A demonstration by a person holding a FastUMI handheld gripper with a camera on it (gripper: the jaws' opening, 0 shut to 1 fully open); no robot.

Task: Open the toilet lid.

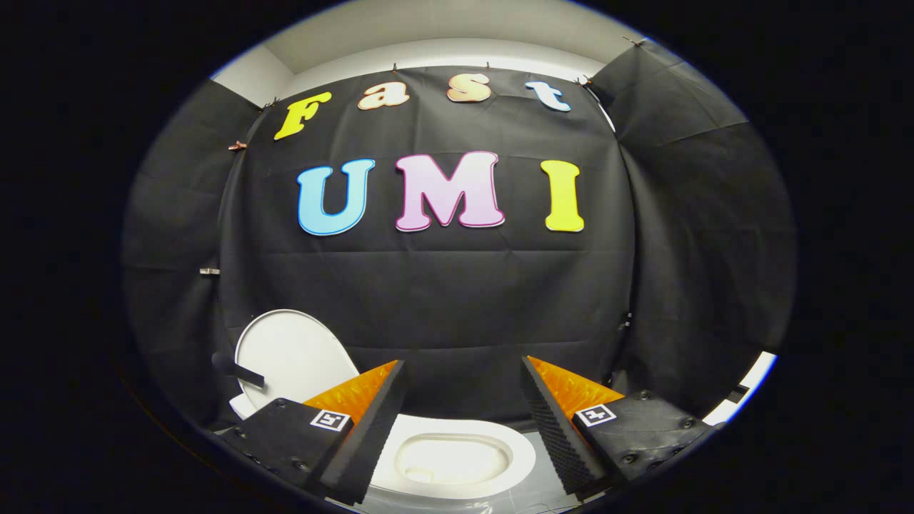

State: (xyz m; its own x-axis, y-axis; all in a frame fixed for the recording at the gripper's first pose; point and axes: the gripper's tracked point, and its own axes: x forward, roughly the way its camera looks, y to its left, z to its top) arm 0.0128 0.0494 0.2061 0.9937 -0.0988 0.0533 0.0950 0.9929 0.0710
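Gripper view, entry one: my gripper (pixel 457 421), fingers spread wide with nothing between them, pinching nothing. Entry two: toilet lid (pixel 296 353), white, oval, standing raised just beyond the left finger and leaning back toward the wall cloth; I judge it already open. Entry three: toilet seat (pixel 525 457), white, lying down around the bowl (pixel 450 460), which sits low between the two fingers and slightly ahead of them; the bowl's interior is pale and I see nothing in it. Entry four: a short dark bar (pixel 239 371) crossing the lower left of the lid, beyond the left finger; I cannot tell what it is. Status: the task reads to me as done or all but done, since the lid is up and free of the fingers; what may remain is only drawing the gripper clear, and I hold that as a guess. Entry five, surface: grey floor (pixel 539 492) beside the bowl, near the right finger. Entry six, room: black cloth wall (pixel 443 300) well beyond the fingers, side drapes, a pale ceiling (pixel 443 32) above.
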